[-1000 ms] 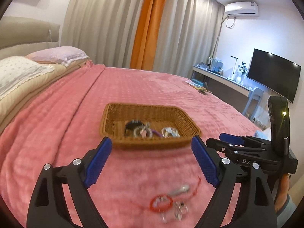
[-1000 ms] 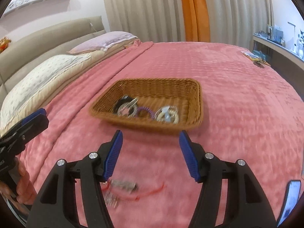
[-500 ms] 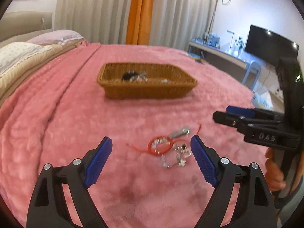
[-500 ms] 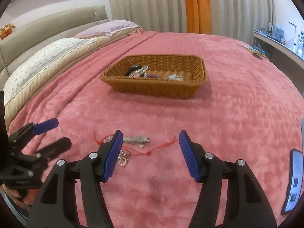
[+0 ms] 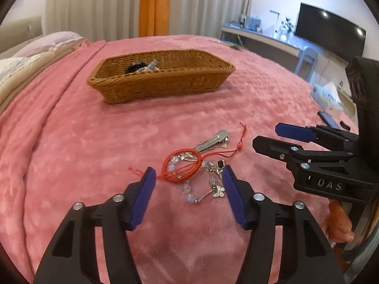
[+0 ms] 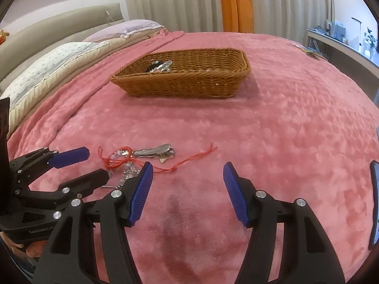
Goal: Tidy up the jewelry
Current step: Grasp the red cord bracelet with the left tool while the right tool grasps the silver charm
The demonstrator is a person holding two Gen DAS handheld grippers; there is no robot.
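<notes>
Left gripper [image 5: 189,171]: I see my jaws spread wide, blue pads low over the pink blanket [image 5: 71,142], holding nothing. The jewelry pile lies between and just beyond the tips.
Right gripper [image 6: 185,168]: also wide apart and empty, over bare blanket to the right of the pile. In my left view it comes in from the right edge [image 5: 279,137], near the pile but apart from it.
Jewelry pile: a red cord bracelet [image 5: 182,163] lies on top of a clear bead bracelet with butterfly charms [image 5: 201,189]; a silver hair clip [image 5: 213,139] lies just beyond, touching the loop. The cord's loose tail runs right [image 6: 189,159], toward my right gripper's left pad.
Open room: bare blanket spreads on every side of the pile and on to the basket; a long fold runs along the left.
Wicker basket [image 5: 165,85]: farther off, well apart from the pile, with dark and silver pieces at its left end [image 6: 158,66]; I cannot make them out.
Writing: "DAS" reads on the right gripper's body [image 5: 329,184].
Left view only: a dark TV [image 5: 331,33] and a desk [image 5: 260,37] far right.
Right view only: pillows [image 6: 52,68] and a beige headboard [image 6: 59,28] far left; a phone edge [image 6: 375,201] at the right rim.
</notes>
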